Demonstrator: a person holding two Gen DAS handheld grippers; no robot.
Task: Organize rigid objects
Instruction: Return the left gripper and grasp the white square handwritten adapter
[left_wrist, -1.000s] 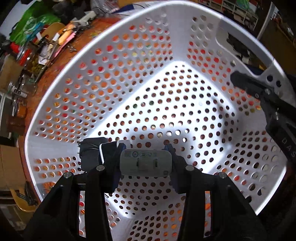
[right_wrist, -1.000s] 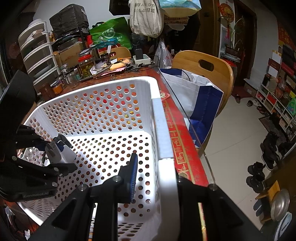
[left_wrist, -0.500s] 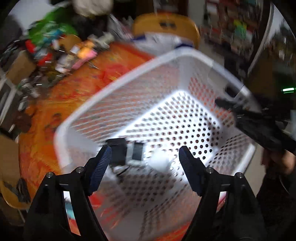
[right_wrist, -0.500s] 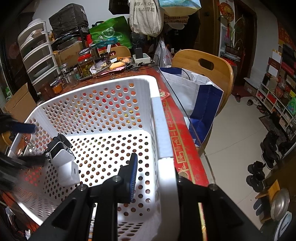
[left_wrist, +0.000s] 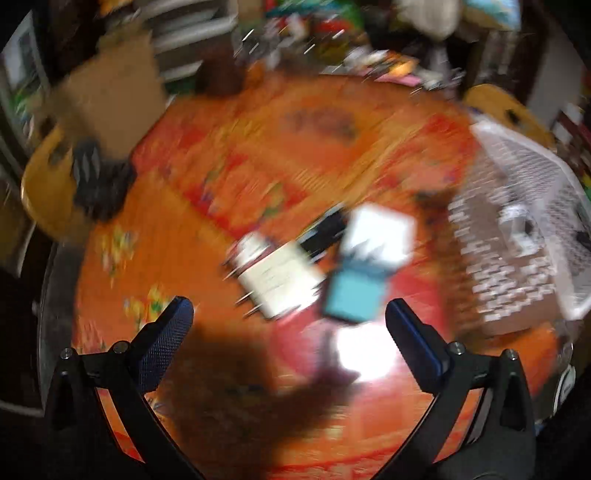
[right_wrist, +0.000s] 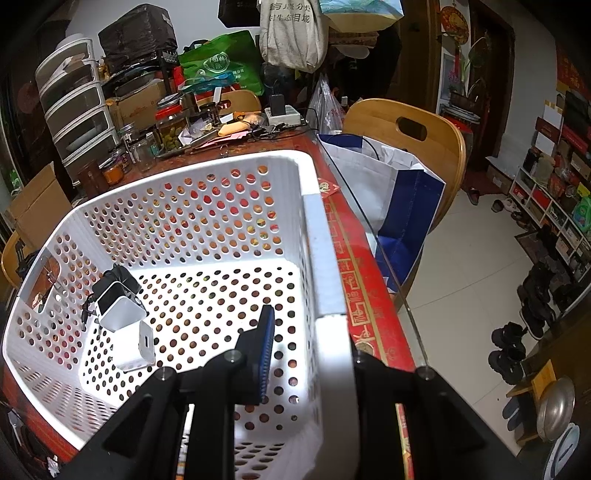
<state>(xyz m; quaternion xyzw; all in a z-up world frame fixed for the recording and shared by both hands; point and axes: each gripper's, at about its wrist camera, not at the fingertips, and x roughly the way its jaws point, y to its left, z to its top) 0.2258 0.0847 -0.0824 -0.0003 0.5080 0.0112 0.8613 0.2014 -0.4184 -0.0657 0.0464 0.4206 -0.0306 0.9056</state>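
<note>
My right gripper (right_wrist: 308, 354) is shut on the near right wall of the white perforated basket (right_wrist: 317, 258), one finger (right_wrist: 264, 350) inside, the other hidden outside. In the basket lie a white charger (right_wrist: 135, 349), a second white adapter (right_wrist: 120, 310) and a black adapter (right_wrist: 118, 277). My left gripper (left_wrist: 288, 321) is open and empty above the orange table (left_wrist: 258, 147). Below it, blurred, lie a white box (left_wrist: 277, 280), a teal box (left_wrist: 354, 295), another white box (left_wrist: 380, 232) and a dark flat item (left_wrist: 325, 229). The basket shows at the right of the left wrist view (left_wrist: 524, 229).
Jars, papers and bags (right_wrist: 177, 125) crowd the far end of the table. Wooden chairs (right_wrist: 417, 140) stand at the right with a white and blue bag (right_wrist: 388, 192). A cardboard box (left_wrist: 110, 99) and a dark object (left_wrist: 99, 181) stand at the table's left.
My left gripper let go of the white charger in the basket, opened, and swung left out of the basket to over the boxes on the table. The right gripper has not moved.
</note>
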